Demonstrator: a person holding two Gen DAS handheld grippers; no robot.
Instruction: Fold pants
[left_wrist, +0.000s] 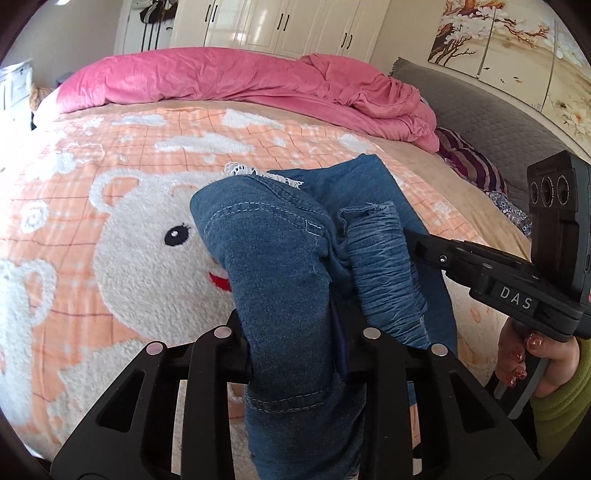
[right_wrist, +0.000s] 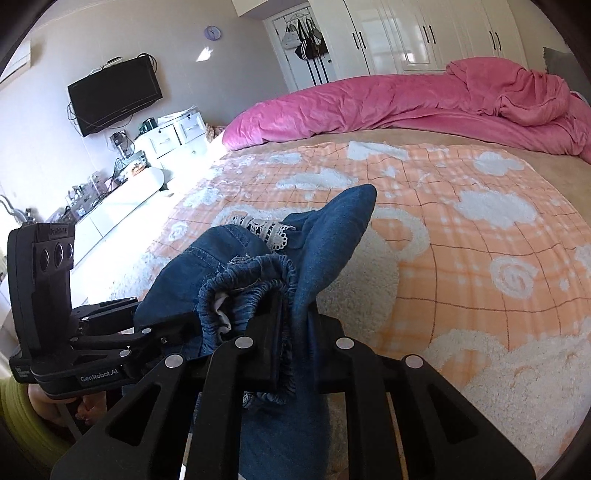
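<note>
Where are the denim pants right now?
The denim pants are bunched between both grippers, clamped by the left gripper and the right gripper, above the peach bear blanket at its near side.

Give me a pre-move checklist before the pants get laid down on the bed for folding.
1. Left tongs clamped on the pants: ok.
2. Right tongs clamped on the waistband: ok.
3. Pants spread flat between the tongs: not ok, bunched.
4. Lace trim free of both tongs: ok.
5. Bear blanket ahead free of clutter: ok.
6. Legs hanging untwisted below: cannot tell.
</note>
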